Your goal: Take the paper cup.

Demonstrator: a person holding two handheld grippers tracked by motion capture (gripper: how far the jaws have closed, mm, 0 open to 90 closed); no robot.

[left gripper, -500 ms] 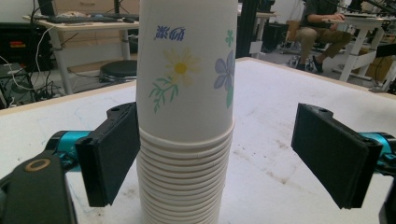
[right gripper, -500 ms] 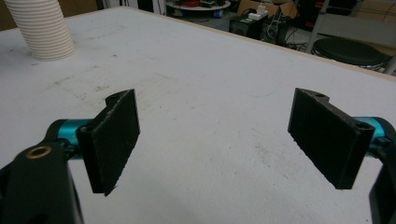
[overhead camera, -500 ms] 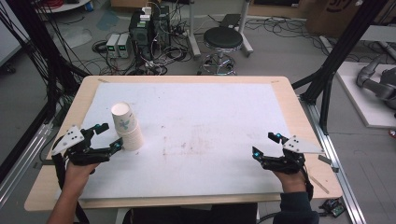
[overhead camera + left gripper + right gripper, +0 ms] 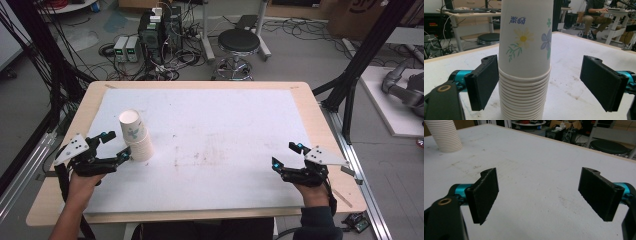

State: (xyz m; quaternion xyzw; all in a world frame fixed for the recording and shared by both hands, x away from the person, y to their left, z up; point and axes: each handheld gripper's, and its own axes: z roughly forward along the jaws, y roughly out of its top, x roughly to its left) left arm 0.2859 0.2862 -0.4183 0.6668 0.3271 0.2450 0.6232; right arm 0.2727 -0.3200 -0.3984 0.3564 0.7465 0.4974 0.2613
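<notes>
Holding my left tool (image 4: pixel 116 147) spread around a tall stack of nested white paper cups (image 4: pixel 136 136), flower-printed, upside down at the left of the white-topped wooden counter (image 4: pixel 220 125), one pad touching it, right tool (image 4: pixel 286 156) spread over bare stained counter, black stool (image 4: pixel 240 41) and cabled electronics (image 4: pixel 159 27) on the grey floor beyond.

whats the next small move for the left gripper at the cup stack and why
Probably close the jaws on the stack of paper cups. The left gripper already has the stack between its open jaws: one pad sits right against the cups, the other stands well off to the side. Centring a little first might keep the tall stack from tipping. The right gripper is open over bare table, away from the stack.
</notes>
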